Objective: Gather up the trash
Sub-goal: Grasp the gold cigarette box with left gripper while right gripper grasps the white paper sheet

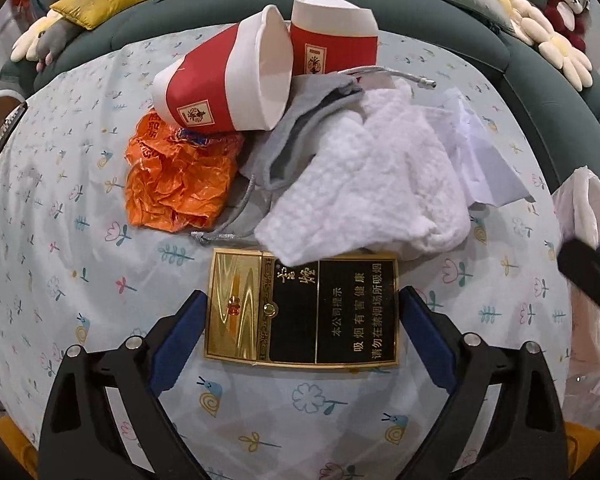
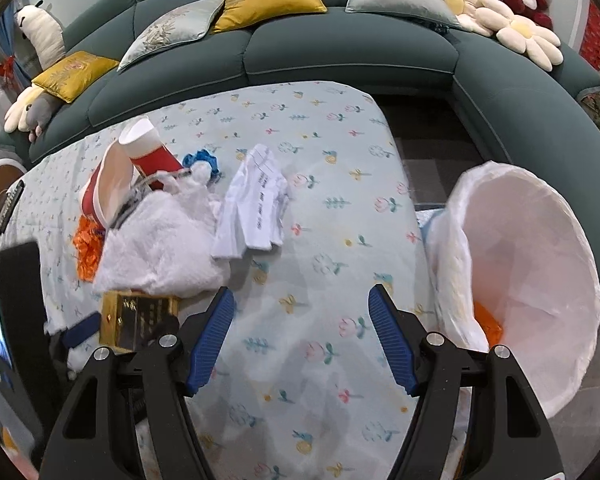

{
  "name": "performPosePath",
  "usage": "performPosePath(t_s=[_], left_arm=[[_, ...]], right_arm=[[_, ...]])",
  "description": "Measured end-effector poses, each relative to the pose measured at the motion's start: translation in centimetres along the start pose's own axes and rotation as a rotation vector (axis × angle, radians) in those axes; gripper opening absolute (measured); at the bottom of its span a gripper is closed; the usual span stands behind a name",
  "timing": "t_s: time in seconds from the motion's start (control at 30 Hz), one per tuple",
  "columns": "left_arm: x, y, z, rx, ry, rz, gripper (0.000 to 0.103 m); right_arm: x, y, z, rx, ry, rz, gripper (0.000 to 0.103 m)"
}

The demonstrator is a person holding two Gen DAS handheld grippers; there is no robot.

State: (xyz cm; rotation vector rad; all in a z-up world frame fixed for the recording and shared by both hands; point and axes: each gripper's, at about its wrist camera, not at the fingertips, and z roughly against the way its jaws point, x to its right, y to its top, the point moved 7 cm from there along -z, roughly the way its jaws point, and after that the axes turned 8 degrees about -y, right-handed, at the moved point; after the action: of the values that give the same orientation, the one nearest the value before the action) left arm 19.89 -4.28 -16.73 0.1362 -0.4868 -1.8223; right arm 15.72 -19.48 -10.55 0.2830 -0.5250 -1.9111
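Presently we find the flat gold-and-black cigarette box (image 1: 302, 308) lying face up on the floral-print tablecloth (image 1: 80, 280), its long axis running across the left wrist view from pad to pad, gold end leftward. Our left gripper (image 1: 302, 304) straddles it with both blue pads just beside the short ends; we cannot tell whether they press. A crumpled white paper towel (image 1: 380, 184) overlaps the box's far edge. Our right gripper (image 2: 302, 312) stands released over bare cloth, beside the white-lined trash bin (image 2: 532, 280).
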Motion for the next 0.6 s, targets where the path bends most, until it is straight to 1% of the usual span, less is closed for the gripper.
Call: performPosePath(t_s=[0.13, 0.27, 0.33, 0.37, 0.4, 0.47, 0.5, 0.53, 0.57, 0.6], left_arm=[[-0.2, -0.4, 0.6, 0.009, -0.005, 0.021, 0.090], [-1.3, -0.7, 0.9, 0.009, -0.008, 0.068, 0.090], [-2.0, -0.7, 1.1, 0.009, -0.009, 0.095, 0.090], [-2.3, -0.6, 1.2, 0.011, -0.008, 0.107, 0.090], [-2.5, -0.5, 1.2, 0.013, -0.006, 0.112, 0.090], [-2.9, -0.4, 1.5, 0.018, -0.003, 0.123, 0.090], [-3.0, -0.2, 1.5, 0.018, -0.007, 0.129, 0.090], [-3.0, -0.2, 1.6, 0.017, -0.011, 0.134, 0.090], [-3.0, -0.2, 1.7, 0.018, -0.010, 0.134, 0.090], [-2.9, -0.1, 1.8, 0.021, -0.009, 0.132, 0.090]], right_arm=[[-1.2, 1.7, -0.6, 0.018, 0.009, 0.013, 0.067], [-2.2, 3.1, -1.7, 0.023, 0.013, 0.032, 0.067], [-2.6, 3.6, -2.4, 0.015, 0.015, 0.035, 0.065], [-2.9, 3.6, -2.9, 0.008, 0.015, 0.038, 0.063], [-3.0, 3.6, -3.3, -0.002, 0.015, 0.040, 0.060], [-3.4, 3.4, -4.3, -0.033, 0.029, 0.041, 0.045], [-3.6, 3.2, -4.8, -0.054, 0.042, 0.039, 0.039], [-3.7, 3.0, -5.1, -0.064, 0.049, 0.038, 0.030], [-3.7, 2.9, -5.2, -0.068, 0.051, 0.039, 0.023], [-3.7, 2.8, -5.2, -0.068, 0.051, 0.041, 0.021]])
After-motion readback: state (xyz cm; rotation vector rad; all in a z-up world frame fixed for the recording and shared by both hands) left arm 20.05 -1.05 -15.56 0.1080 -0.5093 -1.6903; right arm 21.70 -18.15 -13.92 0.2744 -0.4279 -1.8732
